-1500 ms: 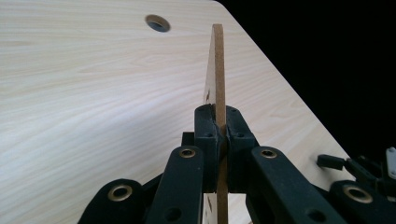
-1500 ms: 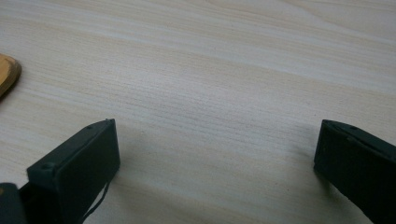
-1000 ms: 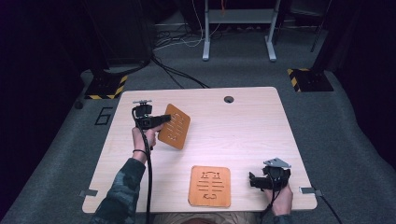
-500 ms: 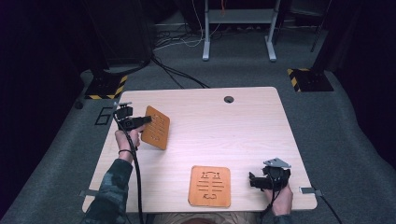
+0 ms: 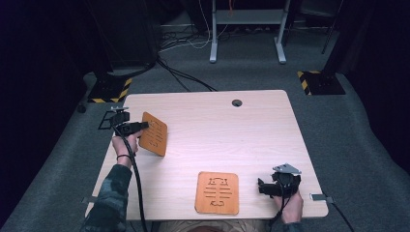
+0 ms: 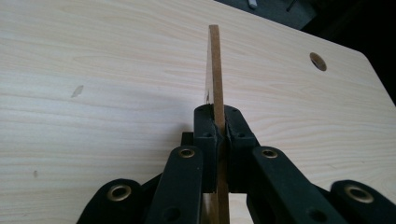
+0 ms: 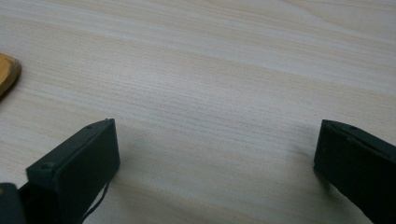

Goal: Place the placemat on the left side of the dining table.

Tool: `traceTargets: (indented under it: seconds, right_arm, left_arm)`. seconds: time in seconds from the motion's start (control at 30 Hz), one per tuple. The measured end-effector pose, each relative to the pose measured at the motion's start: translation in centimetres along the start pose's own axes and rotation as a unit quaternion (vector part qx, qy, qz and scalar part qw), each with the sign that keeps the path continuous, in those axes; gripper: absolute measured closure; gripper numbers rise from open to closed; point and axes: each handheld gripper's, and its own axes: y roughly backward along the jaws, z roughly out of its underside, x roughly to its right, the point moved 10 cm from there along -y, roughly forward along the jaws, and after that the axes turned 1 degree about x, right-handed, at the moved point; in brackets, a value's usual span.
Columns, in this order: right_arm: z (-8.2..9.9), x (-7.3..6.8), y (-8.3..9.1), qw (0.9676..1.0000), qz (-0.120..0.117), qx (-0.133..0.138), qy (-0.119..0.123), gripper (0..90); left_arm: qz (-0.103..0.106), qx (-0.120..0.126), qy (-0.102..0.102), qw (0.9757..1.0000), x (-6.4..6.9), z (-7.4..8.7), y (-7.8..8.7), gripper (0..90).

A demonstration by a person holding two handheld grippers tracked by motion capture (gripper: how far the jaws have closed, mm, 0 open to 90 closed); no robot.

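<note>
A thin orange-brown wooden board [image 5: 153,134] with cut-out slots hangs tilted above the table's left side, pinched at its edge by my left gripper [image 5: 141,126]. The left gripper view meets that board [image 6: 215,70] edge-on, with my left gripper [image 6: 221,135] shut on it. A second, matching board [image 5: 217,192] lies flat near the table's front edge. To its right my right gripper [image 5: 261,188] rests low at the front right corner, pointing towards the flat board. In the right gripper view my right gripper [image 7: 215,154] stands open over bare wood, and a corner of the flat board [image 7: 7,74] shows at the far left.
The light wooden table [image 5: 232,140] has a round cable hole [image 5: 236,103] near its far edge. Cables [image 5: 179,72] run over the grey carpet behind the table, beside a metal stand [image 5: 246,19] and black-and-yellow floor plates [image 5: 316,82].
My left gripper has carried the held board leftwards and slightly down, from the table's left-centre to near its left edge. The right gripper and the flat board have not moved.
</note>
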Motion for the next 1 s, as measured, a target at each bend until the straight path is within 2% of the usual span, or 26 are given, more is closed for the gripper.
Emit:
traceTargets:
  seconds: [0.23, 0.4, 0.43, 0.47, 0.5, 0.9, 0.97, 1.0]
  right_arm:
    - [0.0, 0.0, 0.0, 1.0, 0.0, -0.001, -0.002, 0.0]
    - [0.0, 0.0, 0.0, 1.0, 0.0, 0.0, 0.0, 0.0]
    - [0.0, 0.0, 0.0, 1.0, 0.0, 0.0, 0.0, 0.0]
    - [0.0, 0.0, 0.0, 1.0, 0.0, 0.0, 0.0, 0.0]
    - [0.0, 0.0, 0.0, 1.0, 0.0, -0.001, -0.002, 0.0]
    - [0.0, 0.0, 0.0, 1.0, 0.0, 0.0, 0.0, 0.0]
    - [0.0, 0.0, 0.0, 1.0, 0.0, -0.001, -0.002, 0.0]
    - [0.0, 0.0, 0.0, 1.0, 0.0, 0.0, -0.001, 0.0]
  left_arm:
    - [-0.016, -0.021, -0.014, 0.9996, -1.2, 0.2, -0.5, 82.8]
    - [-0.018, -0.03, -0.011, 0.9993, -1.6, 0.2, -0.8, 81.9]
    - [-0.019, -0.035, -0.021, 0.999, -1.9, 0.2, -0.8, 81.9]
    - [-0.02, -0.032, -0.016, 0.9992, -1.9, 0.1, -0.8, 81.4]
    - [-0.021, -0.034, -0.021, 0.999, -2.1, 0.1, -0.8, 81.1]
    - [-0.018, -0.039, -0.003, 0.9991, -3.9, 0.2, -1.1, 77.2]
    - [-0.02, -0.037, 0.006, 0.9991, -4.0, 0.1, -1.1, 76.8]
    - [-0.02, -0.039, -0.003, 0.999, -4.2, 0.1, -1.1, 76.8]
